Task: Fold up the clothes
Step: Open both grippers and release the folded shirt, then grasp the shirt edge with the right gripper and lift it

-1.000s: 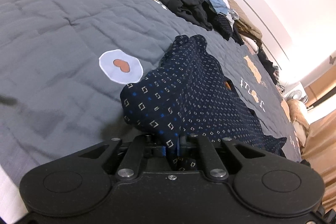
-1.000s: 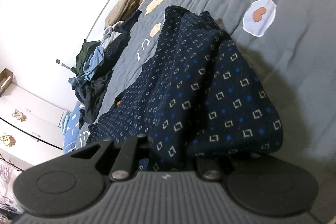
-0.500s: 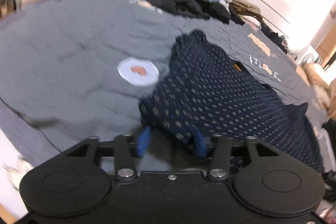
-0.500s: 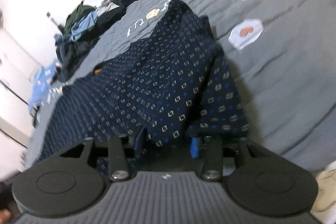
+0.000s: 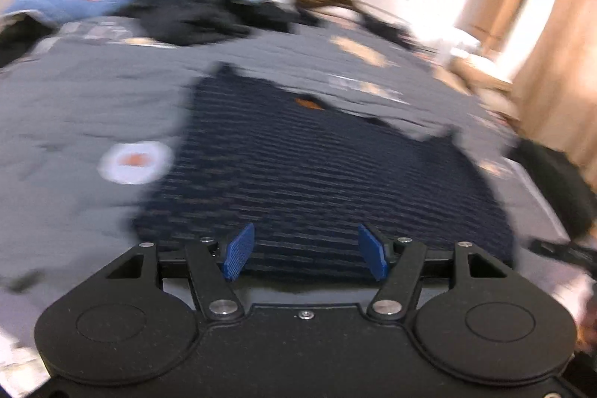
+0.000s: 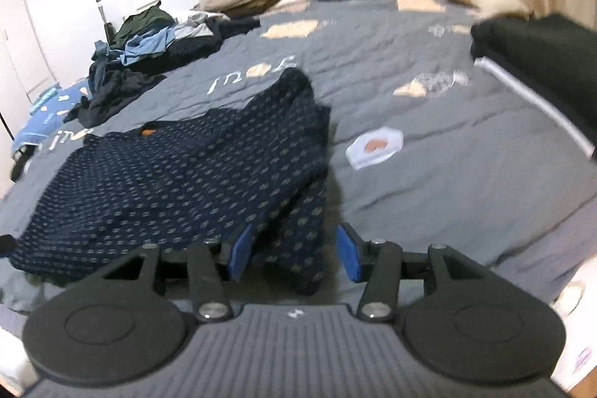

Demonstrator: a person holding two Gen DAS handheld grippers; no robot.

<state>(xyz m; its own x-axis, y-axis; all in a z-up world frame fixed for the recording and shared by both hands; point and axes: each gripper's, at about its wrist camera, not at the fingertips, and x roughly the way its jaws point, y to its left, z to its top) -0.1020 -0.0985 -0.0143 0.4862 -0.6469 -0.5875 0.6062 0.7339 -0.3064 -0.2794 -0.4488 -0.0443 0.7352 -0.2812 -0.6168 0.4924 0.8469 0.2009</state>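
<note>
Item: right gripper [image 6: 294, 254], jaws opening, the garment's near corner hanging loose between the blue pads [image 6: 240, 250], unpressed. Left gripper [image 5: 304, 254]: fingers standing parted, nothing between them, the hem lying just beyond. Navy patterned garment [image 6: 179, 174]: lying flattened on the grey quilt [image 6: 429, 196], stretching ahead and to the right gripper's left, collar end pointing away; right gripper sitting nearer. Unfolded clothes pile [image 6: 149, 55]: waiting at the far edge.

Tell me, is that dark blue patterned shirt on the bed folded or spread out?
Partly folded: the patterned shirt lies on the grey quilt with its right side doubled over the body, the rest spread flat.
</note>
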